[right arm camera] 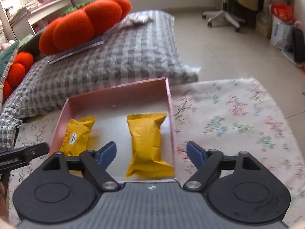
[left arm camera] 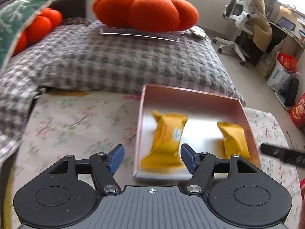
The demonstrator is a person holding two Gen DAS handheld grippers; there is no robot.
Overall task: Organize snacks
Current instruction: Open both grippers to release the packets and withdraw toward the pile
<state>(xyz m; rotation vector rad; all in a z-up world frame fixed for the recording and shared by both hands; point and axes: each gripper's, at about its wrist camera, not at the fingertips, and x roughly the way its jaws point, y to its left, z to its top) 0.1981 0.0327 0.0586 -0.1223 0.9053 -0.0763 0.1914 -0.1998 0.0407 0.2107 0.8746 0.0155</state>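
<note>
Observed both yellow foil snack packets (right arm camera: 149, 145) (right arm camera: 79, 133) lying inside shallow pink cardboard box (right arm camera: 118, 93) on floral cloth (right arm camera: 228, 118). Left gripper (left arm camera: 152, 157) and right gripper (right arm camera: 151, 153) spread, pinching nothing. Printed label legible only in right wrist view; left view blurred.

Left gripper (left arm camera: 152, 157) & right gripper (right arm camera: 151, 153): black linkage arms w/ silver screws, blue finger pads (left arm camera: 116, 158). Round black discs either side. Grey ribbed body, small white crosshair mark.

Two yellow snack packets (right arm camera: 78, 133) (right arm camera: 147, 143), one pink box (right arm camera: 118, 93), two orange cushions (left arm camera: 146, 11) (left arm camera: 38, 28).
</note>
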